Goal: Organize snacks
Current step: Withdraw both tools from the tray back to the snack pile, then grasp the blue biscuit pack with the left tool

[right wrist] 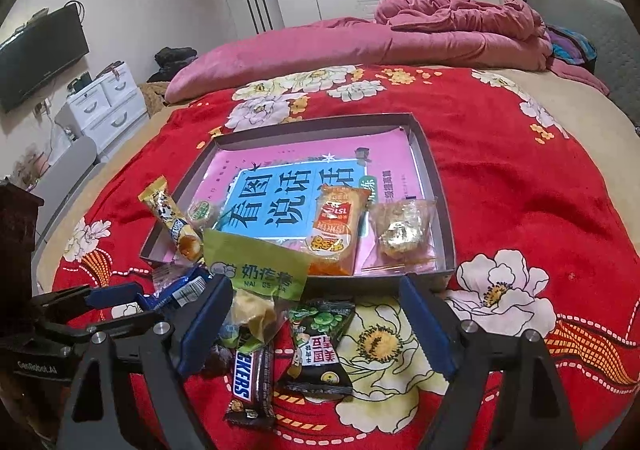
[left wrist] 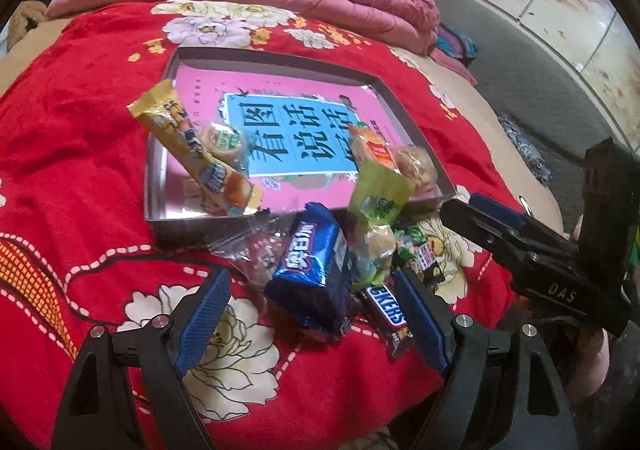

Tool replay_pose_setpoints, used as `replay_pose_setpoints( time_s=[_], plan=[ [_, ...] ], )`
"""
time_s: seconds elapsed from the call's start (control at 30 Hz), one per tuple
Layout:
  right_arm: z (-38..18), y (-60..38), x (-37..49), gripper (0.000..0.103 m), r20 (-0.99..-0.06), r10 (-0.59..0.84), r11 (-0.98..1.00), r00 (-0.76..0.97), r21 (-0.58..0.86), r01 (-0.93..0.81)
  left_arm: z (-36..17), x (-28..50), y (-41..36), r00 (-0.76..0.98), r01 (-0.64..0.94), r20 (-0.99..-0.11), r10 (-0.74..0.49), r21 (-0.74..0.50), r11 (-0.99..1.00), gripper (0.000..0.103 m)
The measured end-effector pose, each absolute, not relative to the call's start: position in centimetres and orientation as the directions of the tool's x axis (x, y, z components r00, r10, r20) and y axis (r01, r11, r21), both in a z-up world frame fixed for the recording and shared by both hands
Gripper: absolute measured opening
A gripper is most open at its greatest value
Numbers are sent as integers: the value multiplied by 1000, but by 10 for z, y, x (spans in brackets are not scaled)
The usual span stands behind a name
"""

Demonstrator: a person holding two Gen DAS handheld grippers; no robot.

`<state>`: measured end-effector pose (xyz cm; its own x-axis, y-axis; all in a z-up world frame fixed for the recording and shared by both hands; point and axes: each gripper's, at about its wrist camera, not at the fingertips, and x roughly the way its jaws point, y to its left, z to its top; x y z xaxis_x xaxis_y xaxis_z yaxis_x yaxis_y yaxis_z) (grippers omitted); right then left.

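snacks (left wrist: 308,270) heaped at tray (left wrist: 160,170) near edge; left gripper (left wrist: 316,310) released, straddling blue pack; right gripper (right wrist: 316,322) released, empty; clamp pack squarely, lift clear.

The left tool (left wrist: 316,314) points steeply downward with its blue-padded fingers (left wrist: 206,314) spread wide, pressing on nothing. The right tool (right wrist: 316,324) sits just beside it on the right, tilted down much the same, its fingers (right wrist: 426,324) also wide apart and gripping nothing.
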<state>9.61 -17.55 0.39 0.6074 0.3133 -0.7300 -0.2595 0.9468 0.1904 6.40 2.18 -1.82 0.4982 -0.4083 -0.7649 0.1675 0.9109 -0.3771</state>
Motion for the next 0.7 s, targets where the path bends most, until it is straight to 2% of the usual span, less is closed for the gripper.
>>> replay_pose_setpoints(
  time_s=[0.23,0.43,0.5,0.53,0.57,0.7],
  plan=[
    [-1,-175,97,85,-744,312,946,591,188,-263,-23,64,12,483,197,-760,-434,-389,900,84],
    [-5,-175,96,85,-753,307,948,582,186,-260,-22,63,9,493,214,-750,-442,-388,896,78],
    [-6,-176,97,85,-754,306,948,581,187,-255,-21,63,9,499,220,-743,-446,-390,894,71],
    [-6,-176,97,85,-754,304,949,582,188,-253,-19,63,9,505,222,-740,-444,-386,895,62],
    [-6,-177,97,85,-754,304,949,582,189,-251,-18,63,9,507,224,-740,-442,-382,897,58],
    [-6,-179,97,85,-755,304,950,581,193,-246,-20,64,10,503,222,-741,-445,-387,895,53]
  ],
)
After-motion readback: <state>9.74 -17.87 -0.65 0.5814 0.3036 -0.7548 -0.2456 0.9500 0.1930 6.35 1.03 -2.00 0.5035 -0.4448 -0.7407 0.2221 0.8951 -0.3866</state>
